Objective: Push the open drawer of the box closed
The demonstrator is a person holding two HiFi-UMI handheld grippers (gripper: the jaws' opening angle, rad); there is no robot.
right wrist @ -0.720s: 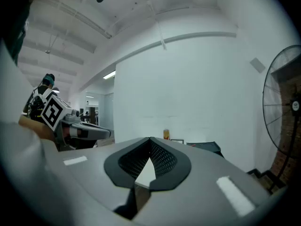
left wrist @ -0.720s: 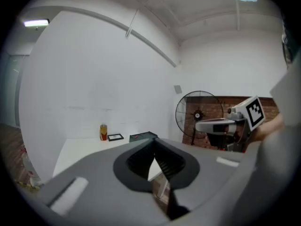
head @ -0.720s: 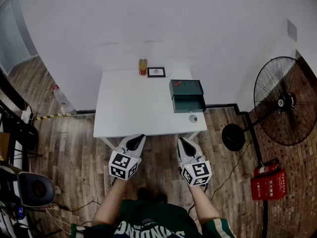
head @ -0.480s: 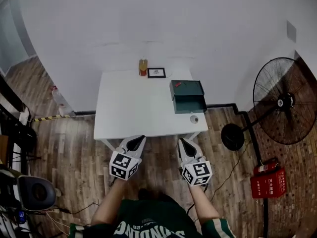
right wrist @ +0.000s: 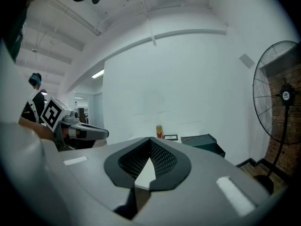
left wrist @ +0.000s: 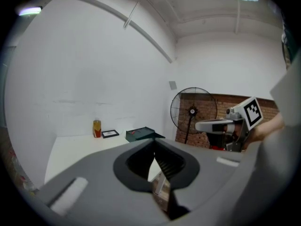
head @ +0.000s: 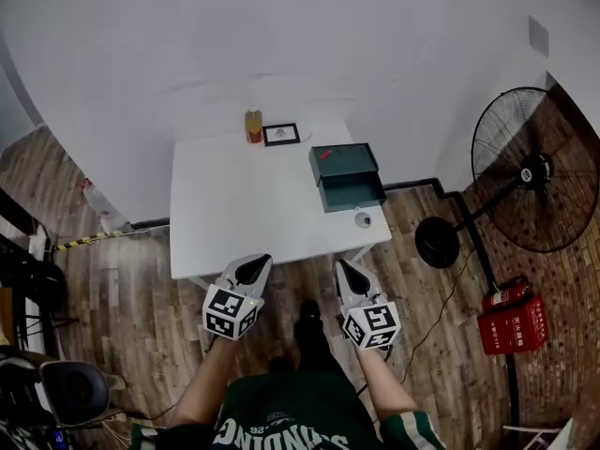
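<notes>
- Table [head: 244,214]: white, set against the wall. Both my grippers hang short of its near edge, over the wood floor.
- Fan [head: 530,172]: stands on the floor right of the table. The head view's right edge cuts off part of its cage.
- Box [head: 345,162]: dark green, on the table's far right part, well apart from my grippers. There is a red mark on its lid, too small to identify.
- Drawer [head: 354,195]: pulled out toward me. Its inside cannot be made out.
- Left gripper [head: 261,261]: clenched, jaws tip to tip with nothing between them.
- Right gripper [head: 341,265]: likewise clenched and empty, pointing at the table.
- Bottle [head: 253,125]: upright at the table's far edge. Its label is unreadable.
- Frame [head: 281,135]: just beside the bottle. Its picture is too small to tell.
- Round item [head: 363,219]: near the table's right front corner, in front of the drawer. I cannot identify it.
</notes>
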